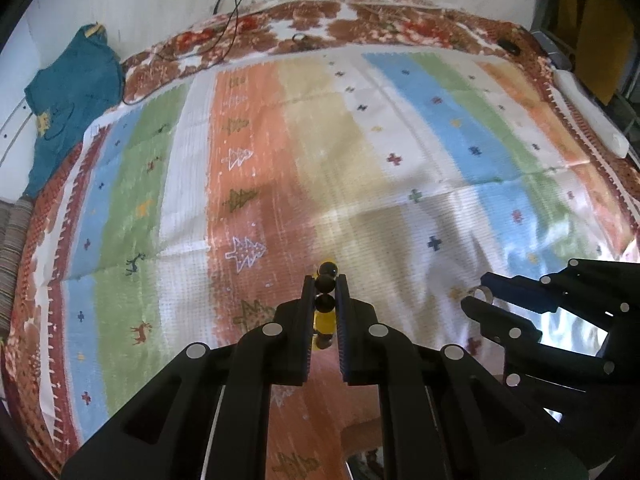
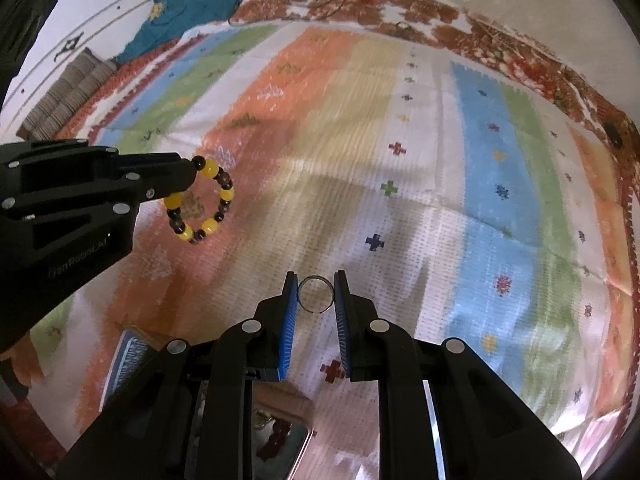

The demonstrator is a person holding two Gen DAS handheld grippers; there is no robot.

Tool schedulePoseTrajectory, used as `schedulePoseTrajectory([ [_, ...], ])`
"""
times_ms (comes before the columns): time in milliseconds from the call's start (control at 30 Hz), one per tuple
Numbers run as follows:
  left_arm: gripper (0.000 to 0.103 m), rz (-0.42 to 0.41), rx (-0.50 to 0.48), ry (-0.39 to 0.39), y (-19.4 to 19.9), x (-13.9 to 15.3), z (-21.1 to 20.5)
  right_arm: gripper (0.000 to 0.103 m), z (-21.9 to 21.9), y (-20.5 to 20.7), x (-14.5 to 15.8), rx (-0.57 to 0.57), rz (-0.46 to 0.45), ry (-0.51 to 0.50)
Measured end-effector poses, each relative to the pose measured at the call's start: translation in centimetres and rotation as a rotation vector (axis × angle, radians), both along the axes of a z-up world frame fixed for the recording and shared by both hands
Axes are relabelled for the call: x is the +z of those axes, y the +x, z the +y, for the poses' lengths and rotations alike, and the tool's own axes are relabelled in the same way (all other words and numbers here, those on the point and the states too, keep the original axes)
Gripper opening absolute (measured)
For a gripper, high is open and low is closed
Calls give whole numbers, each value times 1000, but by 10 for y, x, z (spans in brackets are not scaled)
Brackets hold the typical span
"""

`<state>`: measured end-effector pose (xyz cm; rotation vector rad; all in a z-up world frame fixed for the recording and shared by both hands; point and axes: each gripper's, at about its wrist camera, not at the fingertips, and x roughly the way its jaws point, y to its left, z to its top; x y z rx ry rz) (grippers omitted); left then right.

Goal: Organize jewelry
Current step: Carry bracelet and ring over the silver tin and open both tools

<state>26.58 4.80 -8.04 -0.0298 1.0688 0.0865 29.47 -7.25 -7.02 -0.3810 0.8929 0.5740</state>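
Gripping a beaded bracelet [image 2: 200, 200] in the left tongs [image 1: 326, 284] and a thin metal ring [image 2: 316, 294] in the right tongs [image 2: 316, 280], both above the striped cloth [image 1: 360, 140], the carrying step likely needs somewhere to set them down.

Beaded bracelet [image 2: 200, 200] of alternating yellow and dark round beads, pinched at one side and hanging as an open loop above the striped cloth. Thin silver ring [image 2: 316, 294], upright, clamped edge to edge between two blue pads.
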Motion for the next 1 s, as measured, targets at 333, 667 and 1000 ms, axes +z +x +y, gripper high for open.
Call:
schedulePoseTrajectory([
  [333,9,-87,-39,-28,-32,33,-22,19,-19,-23,16,-8,-20,62],
  [667,9,-160,-64,-84,-80,64,-35,19,-28,-51,34,23,-64,110],
  [1000,9,-211,-70,-98,-117,78,-40,19,-33,-86,39,72,-72,141],
])
